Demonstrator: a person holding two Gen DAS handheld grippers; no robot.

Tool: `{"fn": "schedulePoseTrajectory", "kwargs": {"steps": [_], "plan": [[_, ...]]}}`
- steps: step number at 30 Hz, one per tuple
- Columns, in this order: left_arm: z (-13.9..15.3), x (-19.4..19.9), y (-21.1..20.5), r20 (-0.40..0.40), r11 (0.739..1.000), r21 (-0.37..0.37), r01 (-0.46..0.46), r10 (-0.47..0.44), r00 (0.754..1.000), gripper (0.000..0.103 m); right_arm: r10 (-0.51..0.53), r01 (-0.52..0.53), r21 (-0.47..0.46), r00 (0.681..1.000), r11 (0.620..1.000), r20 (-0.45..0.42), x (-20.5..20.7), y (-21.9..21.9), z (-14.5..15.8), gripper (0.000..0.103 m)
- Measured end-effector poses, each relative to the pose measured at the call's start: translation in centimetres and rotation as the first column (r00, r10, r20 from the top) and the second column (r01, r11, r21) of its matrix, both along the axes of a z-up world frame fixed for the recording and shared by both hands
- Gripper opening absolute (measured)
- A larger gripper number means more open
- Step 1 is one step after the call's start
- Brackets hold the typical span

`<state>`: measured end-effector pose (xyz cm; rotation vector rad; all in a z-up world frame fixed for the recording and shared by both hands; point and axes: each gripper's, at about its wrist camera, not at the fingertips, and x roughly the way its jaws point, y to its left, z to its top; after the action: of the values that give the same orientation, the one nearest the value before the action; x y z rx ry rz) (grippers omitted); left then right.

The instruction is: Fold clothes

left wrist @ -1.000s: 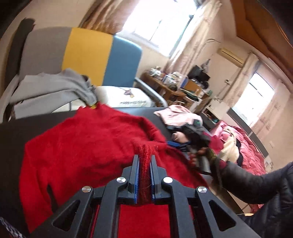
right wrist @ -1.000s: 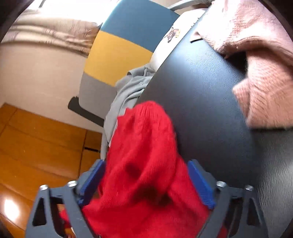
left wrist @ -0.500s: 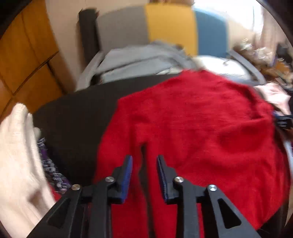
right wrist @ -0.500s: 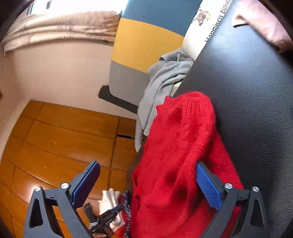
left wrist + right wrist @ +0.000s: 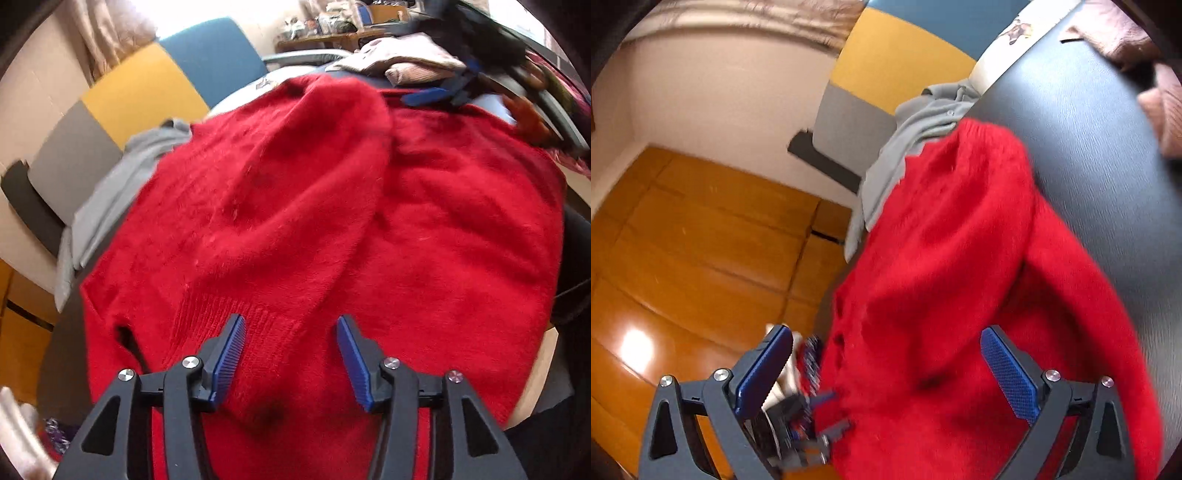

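Observation:
A fluffy red sweater (image 5: 332, 221) lies spread on the black table, one sleeve folded diagonally across its body with the ribbed cuff (image 5: 236, 314) nearest me. My left gripper (image 5: 290, 332) hovers open just over that cuff, nothing between its pads. In the right wrist view the same red sweater (image 5: 942, 277) lies on the black table (image 5: 1108, 166), reaching its left edge. My right gripper (image 5: 888, 343) is open above it and holds nothing. The left wrist view shows the right gripper's blue pads (image 5: 428, 96) at the sweater's far edge.
A grey garment (image 5: 110, 192) hangs over a chair (image 5: 140, 92) with a grey, yellow and blue back. Folded pink clothes (image 5: 402, 62) lie at the far side of the table. A white garment (image 5: 14, 435) sits at the lower left. Wooden floor (image 5: 701, 258) lies beyond the table's edge.
My left gripper, shut on the red cuff a second ago, has let it go and opened wide. The sleeve now lies across the sweater. The right gripper stayed open and shifted over the sweater.

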<state>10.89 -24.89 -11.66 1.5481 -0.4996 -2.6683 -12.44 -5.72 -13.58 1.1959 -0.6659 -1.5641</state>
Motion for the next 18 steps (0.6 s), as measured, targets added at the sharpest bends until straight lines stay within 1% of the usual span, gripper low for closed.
{"fn": "schedulePoseTrajectory", "kwargs": {"steps": [1, 2, 3, 4, 5, 6, 7, 10, 11, 12, 13, 14, 15, 18], "plan": [[-0.3, -0.3, -0.6, 0.005, 1.000, 0.002, -0.015, 0.015, 1.000, 0.055, 0.013, -0.012, 0.030, 1.000, 0.999, -0.025, 0.7, 0.0, -0.2, 0.103], [-0.4, -0.4, -1.1, 0.004, 0.999, 0.026, -0.024, 0.024, 1.000, 0.055, 0.025, -0.022, 0.059, 0.998, 0.998, -0.050, 1.4, 0.0, -0.5, 0.103], [-0.5, -0.6, -1.8, 0.018, 0.995, 0.077, -0.059, 0.057, 0.998, 0.056, 0.028, -0.022, 0.083, 0.997, 0.996, -0.073, 1.9, 0.0, -0.8, 0.103], [-0.6, -0.8, -2.6, 0.036, 0.987, 0.130, -0.096, 0.092, 0.995, 0.054, 0.032, -0.022, 0.104, 0.995, 0.994, -0.097, 2.3, -0.1, -1.0, 0.103], [-0.4, -1.0, -3.3, 0.040, 0.978, 0.165, -0.130, 0.125, 0.991, 0.040, 0.035, -0.021, 0.110, 0.992, 0.994, -0.125, 2.6, -0.1, -1.0, 0.103], [0.0, -0.9, -3.8, 0.023, 0.968, 0.185, -0.171, 0.170, 0.985, 0.017, 0.038, -0.021, 0.118, 0.988, 0.993, -0.151, 2.9, -0.1, -1.1, 0.103], [0.2, -0.8, -4.2, 0.014, 0.959, 0.210, -0.193, 0.194, 0.981, 0.009, 0.043, -0.021, 0.132, 0.985, 0.991, -0.166, 3.1, -0.3, -1.0, 0.103], [1.7, -0.6, -4.9, -0.028, 0.923, 0.316, -0.221, 0.242, 0.970, 0.006, 0.057, -0.020, 0.175, 0.976, 0.984, -0.208, 3.5, -0.8, -0.9, 0.103], [2.2, -0.6, -5.4, -0.040, 0.903, 0.366, -0.225, 0.256, 0.966, 0.006, 0.062, -0.020, 0.189, 0.973, 0.982, -0.222, 3.6, -0.9, -0.8, 0.103], [3.4, -0.6, -6.1, -0.061, 0.874, 0.434, -0.221, 0.273, 0.960, 0.006, 0.068, -0.019, 0.203, 0.969, 0.979, -0.236, 3.7, -1.1, -0.7, 0.103], [4.6, -0.6, -6.8, -0.082, 0.839, 0.501, -0.213, 0.291, 0.953, 0.006, 0.073, -0.018, 0.217, 0.966, 0.976, -0.250, 3.9, -1.2, -0.7, 0.103], [5.8, -0.5, -7.5, -0.101, 0.799, 0.566, -0.202, 0.311, 0.945, 0.006, 0.081, -0.019, 0.229, 0.961, 0.973, -0.263, 4.0, -1.4, -0.6, 0.103], [7.6, -0.5, -8.4, -0.130, 0.747, 0.643, -0.168, 0.323, 0.938, 0.006, 0.097, -0.032, 0.231, 0.956, 0.972, -0.275, 4.1, -1.5, -0.3, 0.103], [12.2, -1.3, -9.8, -0.204, 0.663, 0.746, -0.067, 0.323, 0.924, 0.006, 0.158, -0.088, 0.234, 0.941, 0.968, -0.300, 4.4, -2.1, 0.2, 0.103]]}}
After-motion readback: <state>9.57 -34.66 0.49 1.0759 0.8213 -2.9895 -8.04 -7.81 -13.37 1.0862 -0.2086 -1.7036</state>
